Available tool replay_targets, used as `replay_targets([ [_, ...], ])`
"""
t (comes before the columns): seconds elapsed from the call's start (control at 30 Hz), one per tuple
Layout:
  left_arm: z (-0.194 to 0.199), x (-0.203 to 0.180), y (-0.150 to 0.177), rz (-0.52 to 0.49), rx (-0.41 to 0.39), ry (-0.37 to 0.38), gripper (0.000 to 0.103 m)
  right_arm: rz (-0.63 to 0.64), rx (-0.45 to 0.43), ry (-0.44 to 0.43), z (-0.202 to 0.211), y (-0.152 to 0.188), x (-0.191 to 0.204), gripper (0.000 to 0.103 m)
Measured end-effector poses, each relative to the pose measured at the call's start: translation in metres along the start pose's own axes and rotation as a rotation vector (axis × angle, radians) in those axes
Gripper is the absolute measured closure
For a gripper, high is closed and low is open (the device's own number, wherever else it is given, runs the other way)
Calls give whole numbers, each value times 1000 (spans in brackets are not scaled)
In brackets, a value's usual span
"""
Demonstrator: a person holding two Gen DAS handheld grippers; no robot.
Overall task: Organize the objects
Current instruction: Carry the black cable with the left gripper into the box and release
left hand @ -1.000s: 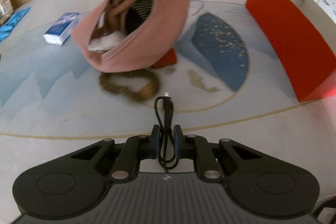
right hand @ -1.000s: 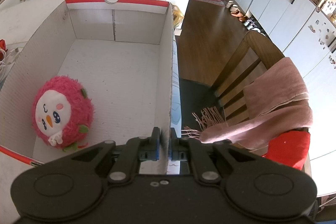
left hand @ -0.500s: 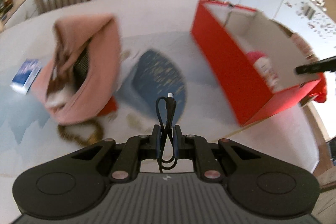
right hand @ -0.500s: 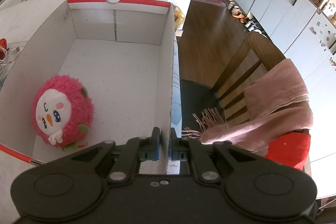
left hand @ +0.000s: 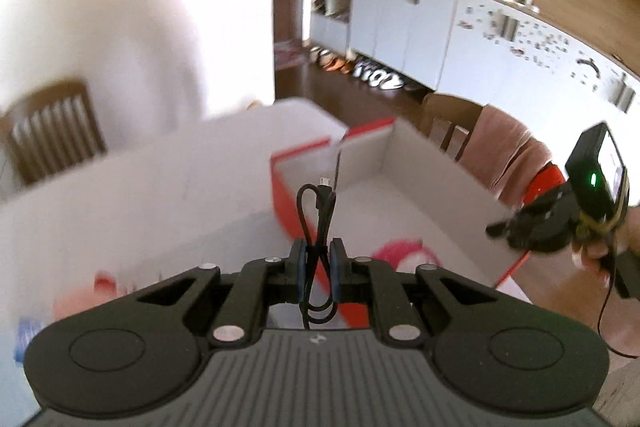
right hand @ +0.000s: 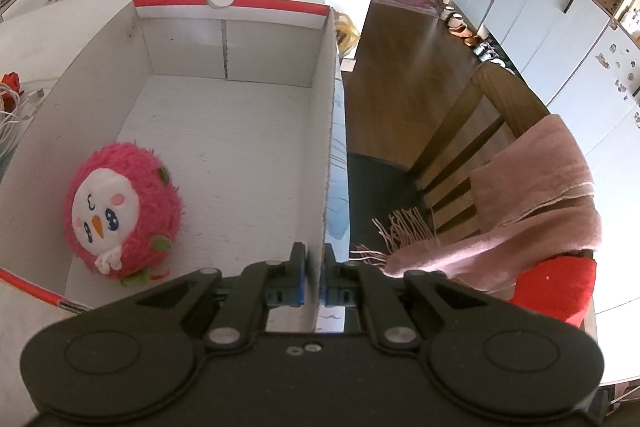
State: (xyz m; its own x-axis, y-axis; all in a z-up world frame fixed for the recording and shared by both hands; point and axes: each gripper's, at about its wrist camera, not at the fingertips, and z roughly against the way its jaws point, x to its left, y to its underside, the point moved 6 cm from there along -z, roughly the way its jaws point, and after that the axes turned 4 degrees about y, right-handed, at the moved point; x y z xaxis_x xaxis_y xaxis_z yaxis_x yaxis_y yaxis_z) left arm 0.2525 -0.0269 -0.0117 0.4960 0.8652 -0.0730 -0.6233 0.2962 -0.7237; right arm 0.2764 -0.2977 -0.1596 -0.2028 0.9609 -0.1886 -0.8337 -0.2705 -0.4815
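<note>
Between the fingers of your left gripper [left hand: 318,269] hangs a coiled black USB cable [left hand: 316,223], pinched at the middle of its bundle, with the pads nearly together on it. It is up in the air, in front of the open red cardboard box [left hand: 280,183] on the counter [left hand: 140,195], not yet over the box floor as far as the blurred left wrist view lets you judge. The bundle's long axis runs straight out along the fingers, the small plug end pointing away from you toward the box and a loop trailing back toward the gripper body.

Expect it to feel very light and limp. The strands are thin and smooth, so they can slide or spring apart if your hold eases; the middle of the bundle, where several strands cross, is the sound place to grip, and that is where you have it.

Your right gripper [right hand: 314,281] has its fingers narrow, clamped on the box's right wall [right hand: 326,163] near the close corner, apparently steadying it. Inside, a pink plush toy [right hand: 120,211] sits against the left wall [right hand: 52,131], and most of the floor beyond it is bare.
</note>
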Motion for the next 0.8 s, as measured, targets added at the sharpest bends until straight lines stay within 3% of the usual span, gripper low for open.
replay_targets([
  [0.33,-62,-42,-72,-195,9,49,92,-9,3,-18,-6,-2,-4,98],
  [0.53,-117,-64,-79,-276,71,71,92,-5,4,-27,-9,-3,-5,98],
  [0.8,-182,-74,-59,-317,180,89,92,10,6,-29,-1,5,4,98],
])
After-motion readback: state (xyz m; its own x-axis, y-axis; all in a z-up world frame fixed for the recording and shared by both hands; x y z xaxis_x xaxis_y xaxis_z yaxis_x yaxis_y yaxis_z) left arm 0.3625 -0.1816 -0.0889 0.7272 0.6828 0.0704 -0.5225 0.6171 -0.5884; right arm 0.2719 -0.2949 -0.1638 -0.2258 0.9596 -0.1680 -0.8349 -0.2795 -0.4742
